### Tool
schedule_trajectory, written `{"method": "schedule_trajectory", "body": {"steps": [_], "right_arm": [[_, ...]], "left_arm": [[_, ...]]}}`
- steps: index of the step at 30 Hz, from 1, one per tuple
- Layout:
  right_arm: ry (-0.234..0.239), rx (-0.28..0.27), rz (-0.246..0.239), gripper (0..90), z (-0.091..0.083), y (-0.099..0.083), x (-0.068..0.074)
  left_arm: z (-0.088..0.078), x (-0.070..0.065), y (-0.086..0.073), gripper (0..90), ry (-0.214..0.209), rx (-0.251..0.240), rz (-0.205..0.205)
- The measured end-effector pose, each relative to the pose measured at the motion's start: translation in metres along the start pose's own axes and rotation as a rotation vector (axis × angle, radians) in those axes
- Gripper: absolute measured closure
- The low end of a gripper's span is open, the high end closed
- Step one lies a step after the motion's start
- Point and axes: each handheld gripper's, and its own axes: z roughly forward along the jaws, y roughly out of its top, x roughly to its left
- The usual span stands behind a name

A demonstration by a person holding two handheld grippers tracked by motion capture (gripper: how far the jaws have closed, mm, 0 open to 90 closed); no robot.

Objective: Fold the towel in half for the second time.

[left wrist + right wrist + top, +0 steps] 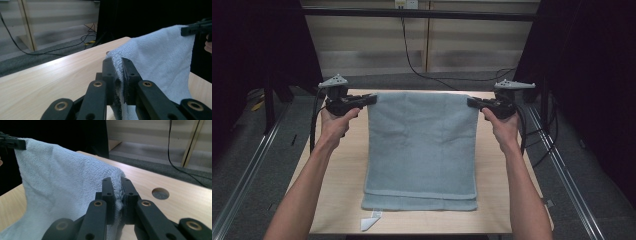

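A light blue towel (421, 145) hangs from its two far corners and drapes down onto the wooden table (337, 175), where its near edge lies folded. My left gripper (372, 99) is shut on the far left corner of the towel (155, 55), which is pinched between its jaws (119, 72). My right gripper (472, 102) is shut on the far right corner of the towel (60, 185), with the cloth squeezed between its jaws (118, 191). The held edge is stretched taut between the two grippers, raised above the table.
A small white tag (370, 222) lies on the table near the front edge. A round hole (160, 193) is in the tabletop by the right gripper. Black cables (422, 70) run across the floor behind the table. Metal rails (247, 170) flank both sides.
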Motion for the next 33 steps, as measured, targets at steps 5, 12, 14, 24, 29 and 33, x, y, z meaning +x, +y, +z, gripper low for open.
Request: {"method": "schedule_trajectory", "body": {"steps": [5, 12, 14, 24, 29, 33], "right_arm": [[0.020, -0.027, -0.038, 83.4, -0.009, 0.001, 0.012], [0.044, -0.008, -0.044, 83.4, -0.010, -0.020, 0.019], [0.055, -0.010, -0.048, 83.4, -0.013, -0.026, 0.023], [0.083, 0.003, -0.093, 83.4, -0.036, -0.052, 0.040], [0.091, 0.021, -0.101, 83.3, -0.042, -0.065, 0.045], [0.108, 0.030, -0.110, 83.3, -0.048, -0.078, 0.052]], "left_arm": [[-0.012, -0.006, -0.007, 82.7, -0.026, -0.019, 0.017], [-0.020, -0.010, -0.034, 83.5, -0.028, 0.015, 0.033], [-0.027, -0.014, -0.042, 84.0, -0.038, 0.015, 0.036], [-0.047, -0.034, -0.064, 84.4, -0.077, 0.021, 0.058], [-0.053, -0.040, -0.081, 84.4, -0.110, 0.041, 0.042], [-0.058, -0.044, -0.097, 84.4, -0.125, 0.068, 0.036]]}}
